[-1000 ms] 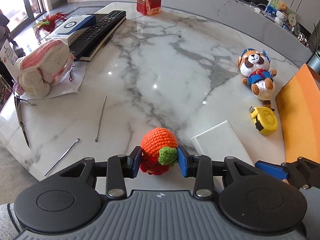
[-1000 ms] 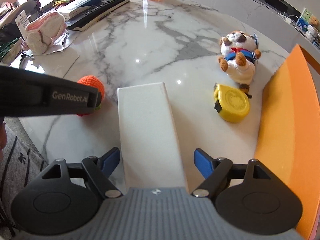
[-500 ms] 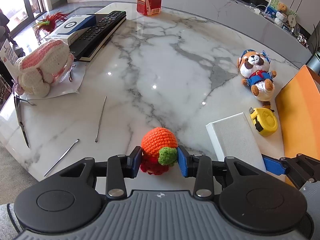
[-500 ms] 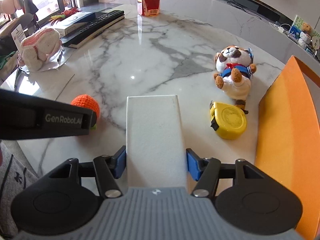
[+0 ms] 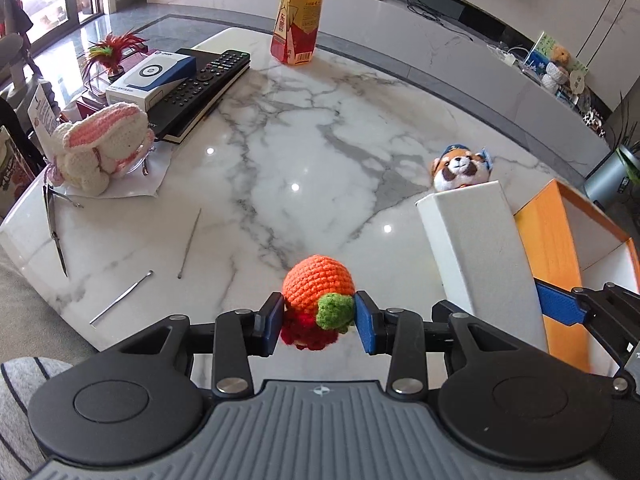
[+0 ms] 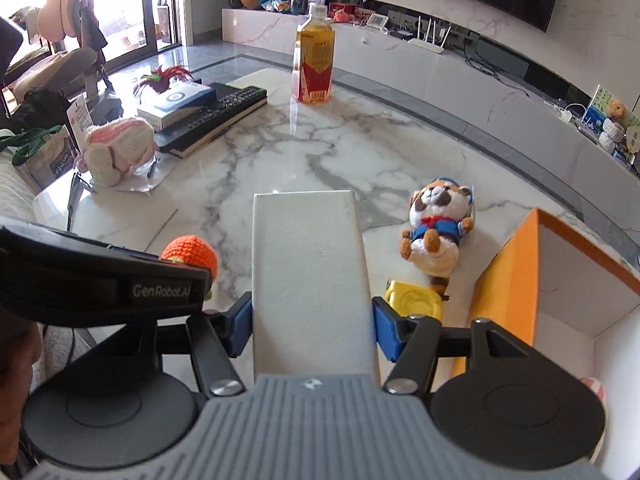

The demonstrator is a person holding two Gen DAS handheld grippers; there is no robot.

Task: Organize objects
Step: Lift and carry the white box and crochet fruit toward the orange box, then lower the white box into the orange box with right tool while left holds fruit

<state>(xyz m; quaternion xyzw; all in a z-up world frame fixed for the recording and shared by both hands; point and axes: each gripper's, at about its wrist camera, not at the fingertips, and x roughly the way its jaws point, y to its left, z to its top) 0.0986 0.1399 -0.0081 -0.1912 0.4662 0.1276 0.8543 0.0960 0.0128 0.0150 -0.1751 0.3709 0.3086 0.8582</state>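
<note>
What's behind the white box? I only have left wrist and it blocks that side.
Observer: A yellow tape measure, flat on the table between the white box and the orange box.
Operator: Right gripper on both sides of the box? I see one of its fingers.
Observer: Yes. On the right gripper, both blue fingers press the box's long sides.
Operator: Plush, I only get its head.
Observer: The plush lies on its back, feet toward the tape measure.

My left gripper (image 5: 316,322) clamps the carrot (image 5: 318,290) over the table's (image 5: 320,140) near edge, box (image 6: 310,276) in my right gripper (image 6: 312,326), bottle (image 5: 296,26) at far edge, bin (image 6: 516,280) at right edge.
</note>
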